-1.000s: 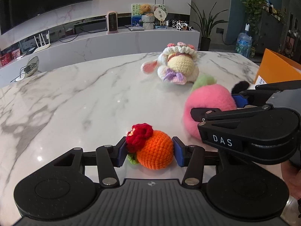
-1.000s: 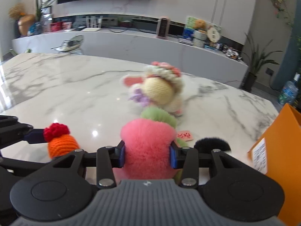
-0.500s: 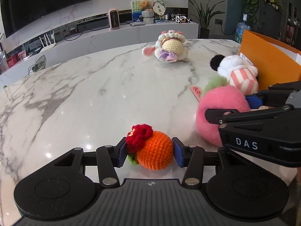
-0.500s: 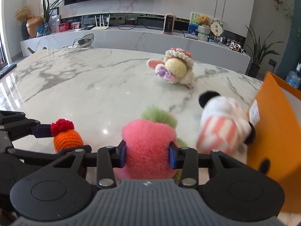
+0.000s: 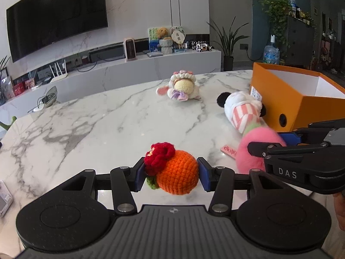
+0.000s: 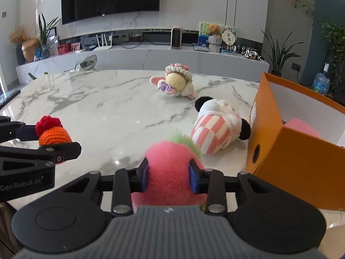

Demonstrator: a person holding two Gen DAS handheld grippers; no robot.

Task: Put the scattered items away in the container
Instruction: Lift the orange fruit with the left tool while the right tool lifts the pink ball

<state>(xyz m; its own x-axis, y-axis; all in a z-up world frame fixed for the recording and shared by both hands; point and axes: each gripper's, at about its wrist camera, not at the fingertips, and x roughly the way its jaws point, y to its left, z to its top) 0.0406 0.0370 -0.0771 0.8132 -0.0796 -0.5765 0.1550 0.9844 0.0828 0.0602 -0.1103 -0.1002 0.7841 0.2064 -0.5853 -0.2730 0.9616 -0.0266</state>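
Tools gripping toys, left tool [image 5: 171, 173] on crocheted orange [image 5: 176, 177], right tool [image 6: 169, 178] on pink plush [image 6: 170, 172], orange box [image 6: 297, 166] rim seemingly near

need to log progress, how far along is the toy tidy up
Done: one pink item already shows inside the orange box. In hand: the left gripper is shut on the orange crochet toy, and the right gripper on the pink fluffy toy. Left: the panda plush beside the box and the crochet doll lie on the table.

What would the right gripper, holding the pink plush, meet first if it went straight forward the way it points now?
Probably the panda plush in the pink checked outfit, lying just ahead and slightly right of the right gripper. The pink plush it carries would touch first. The orange box sits further right; depth is uncertain.
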